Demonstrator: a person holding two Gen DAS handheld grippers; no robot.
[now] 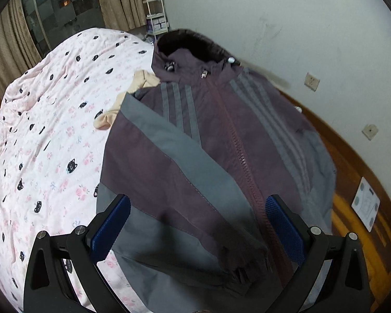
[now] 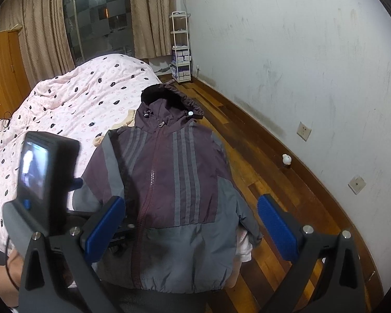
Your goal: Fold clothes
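Overhead, both hand-held grippers, left (image 1: 197,230) and right (image 2: 190,230), wide apart, empty, above the jacket (image 2: 166,182).

This is a bedroom in a home. A bed (image 2: 65,109) under a pink quilt printed with flowers and cat faces is filling the left side. Tan curtains (image 2: 148,15) are hanging beside a dark window (image 2: 99,13), a wooden wardrobe (image 2: 2,73) is standing in the corner, a white wire shelf (image 2: 181,47) is leaning against the scuffed white wall (image 2: 299,52), and plank flooring (image 2: 260,172) is running along it.
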